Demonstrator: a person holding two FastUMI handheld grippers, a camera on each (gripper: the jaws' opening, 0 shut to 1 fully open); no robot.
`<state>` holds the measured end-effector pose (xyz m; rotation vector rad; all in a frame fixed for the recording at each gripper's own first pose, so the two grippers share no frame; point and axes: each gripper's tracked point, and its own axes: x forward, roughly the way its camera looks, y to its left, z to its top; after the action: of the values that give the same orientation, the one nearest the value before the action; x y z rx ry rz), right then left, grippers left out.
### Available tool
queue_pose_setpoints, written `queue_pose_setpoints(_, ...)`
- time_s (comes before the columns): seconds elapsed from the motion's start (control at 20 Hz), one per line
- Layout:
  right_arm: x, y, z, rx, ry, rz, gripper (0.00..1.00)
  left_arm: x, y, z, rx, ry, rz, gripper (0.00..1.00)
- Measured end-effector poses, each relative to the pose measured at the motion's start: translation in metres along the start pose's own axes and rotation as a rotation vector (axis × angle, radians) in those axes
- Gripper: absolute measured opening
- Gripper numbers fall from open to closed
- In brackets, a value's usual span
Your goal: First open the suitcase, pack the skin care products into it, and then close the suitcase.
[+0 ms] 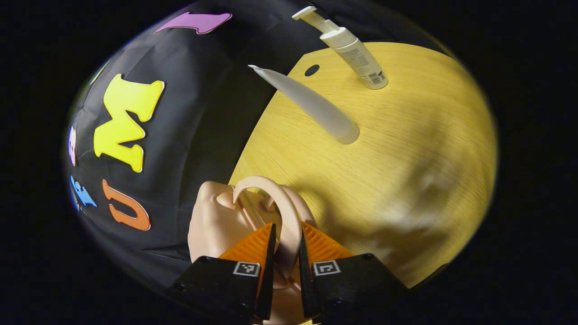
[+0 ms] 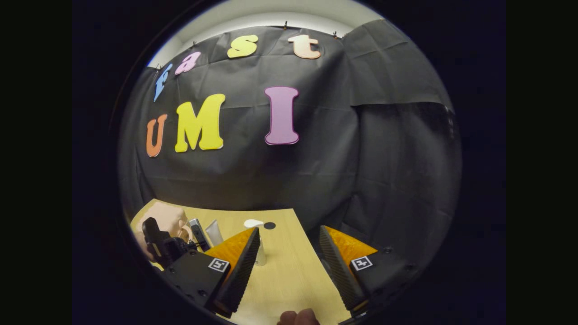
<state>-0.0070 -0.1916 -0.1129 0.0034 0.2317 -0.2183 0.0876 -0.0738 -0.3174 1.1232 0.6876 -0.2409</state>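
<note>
Two skin care products are standing out on the yellow wood-grain table (image 1: pixel 406 149), so packing looks like it hasn't begun as far as I can tell. In the left gripper view there's a white pump bottle with a long nozzle (image 1: pixel 356 54) at the far side of the table, and a plain white squeeze tube standing on its cap (image 1: pixel 311 106) a bit nearer and to its left. Neither is touched by anything.

The small pale pink hard-shell suitcase (image 1: pixel 216 221) sits at the near left edge of the table, and the left gripper (image 1: pixel 285 250) has its jaws narrowed right down on the suitcase's arched pink carry handle (image 1: pixel 289 216), with both fingers pressed against it. The case looks shut from here, though I can't see the seam well, so I'd guess we're at the very first step: getting it positioned or opened.

The right gripper (image 2: pixel 289 253) hangs above the table with its jaws wide apart and nothing between them. Its view also catches the suitcase far off to the left, with the left gripper on it and the two products near it.

So what's left is pretty much everything: open the lid, move the bottle and tube in, close it up.
</note>
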Motion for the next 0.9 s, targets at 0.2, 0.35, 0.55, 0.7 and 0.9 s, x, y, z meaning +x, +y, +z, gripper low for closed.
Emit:
queue_pose_setpoints(0.2,-0.005,0.001,0.007,0.001,-0.021,-0.002,0.79,-0.019,0.021,0.003,-0.078,-0.040,0.042,0.12)
queue_pose_setpoints(0.35,-0.007,0.008,0.014,0.000,-0.035,0.005,0.79,-0.038,0.051,0.005,-0.175,-0.081,0.060,0.05)
queue_pose_setpoints(0.55,-0.013,0.035,0.030,-0.029,-0.068,0.048,0.79,-0.078,0.105,-0.001,-0.336,-0.162,0.101,0.03)
queue_pose_setpoints(0.7,-0.015,0.065,0.046,-0.049,-0.103,0.097,0.79,-0.103,0.167,-0.024,-0.518,-0.245,0.137,0.03)
queue_pose_setpoints(0.9,-0.018,0.106,0.062,-0.059,-0.118,0.162,0.79,-0.120,0.250,-0.086,-0.799,-0.363,0.230,0.03)
